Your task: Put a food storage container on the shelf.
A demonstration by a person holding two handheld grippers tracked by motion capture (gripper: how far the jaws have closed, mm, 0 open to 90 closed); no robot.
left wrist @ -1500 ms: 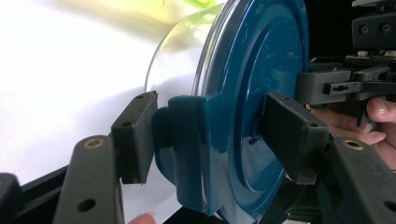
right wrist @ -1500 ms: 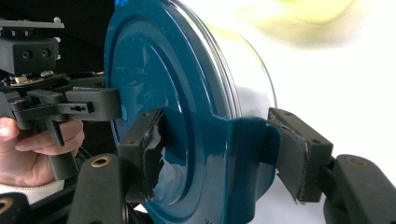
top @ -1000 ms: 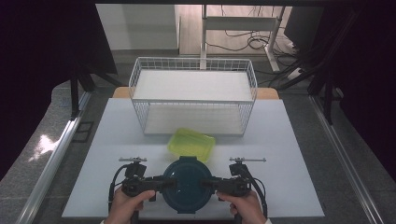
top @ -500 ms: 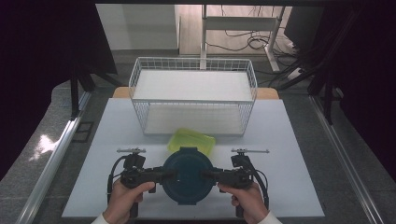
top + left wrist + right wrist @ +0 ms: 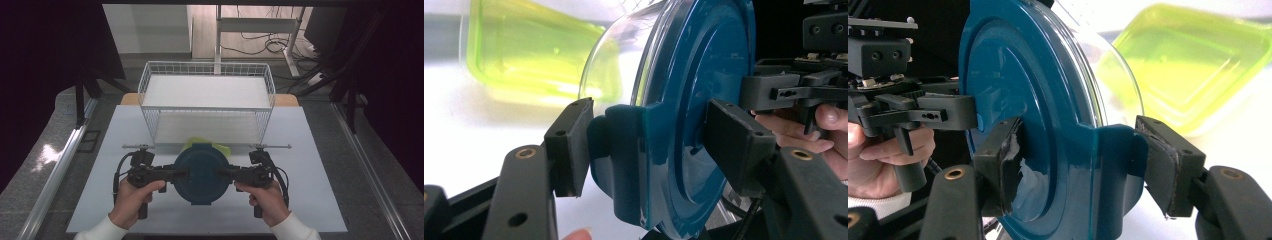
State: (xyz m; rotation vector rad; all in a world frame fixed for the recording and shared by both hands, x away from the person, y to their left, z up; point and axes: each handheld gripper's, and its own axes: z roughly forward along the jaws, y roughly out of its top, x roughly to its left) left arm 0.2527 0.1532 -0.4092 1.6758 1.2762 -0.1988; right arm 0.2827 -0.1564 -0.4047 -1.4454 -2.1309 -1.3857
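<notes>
Plainly round clear container [image 5: 202, 172], dark blue lid, side tabs clamped in left gripper [image 5: 172, 173] and right gripper [image 5: 231, 174] jaws.

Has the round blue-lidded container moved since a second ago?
Yes. The blue-lidded container has moved toward the wire basket, now covering more of the yellow-green container.

The left gripper [image 5: 644, 155] clamps the latch tab at the rim of a dark blue lid [image 5: 694, 100], one black pad pressing the tab's outer face and the other the lid's flat top. The lid sits on a clear round container [image 5: 619, 65], seen edge-on. Behind it, blurred, a yellow-green container [image 5: 534, 50] lies on the white table [image 5: 469, 145]. At the right edge the right gripper [image 5: 784, 92] meets the lid's far side, with the fingers [image 5: 824, 135] of a hand wrapped around it.
</notes>
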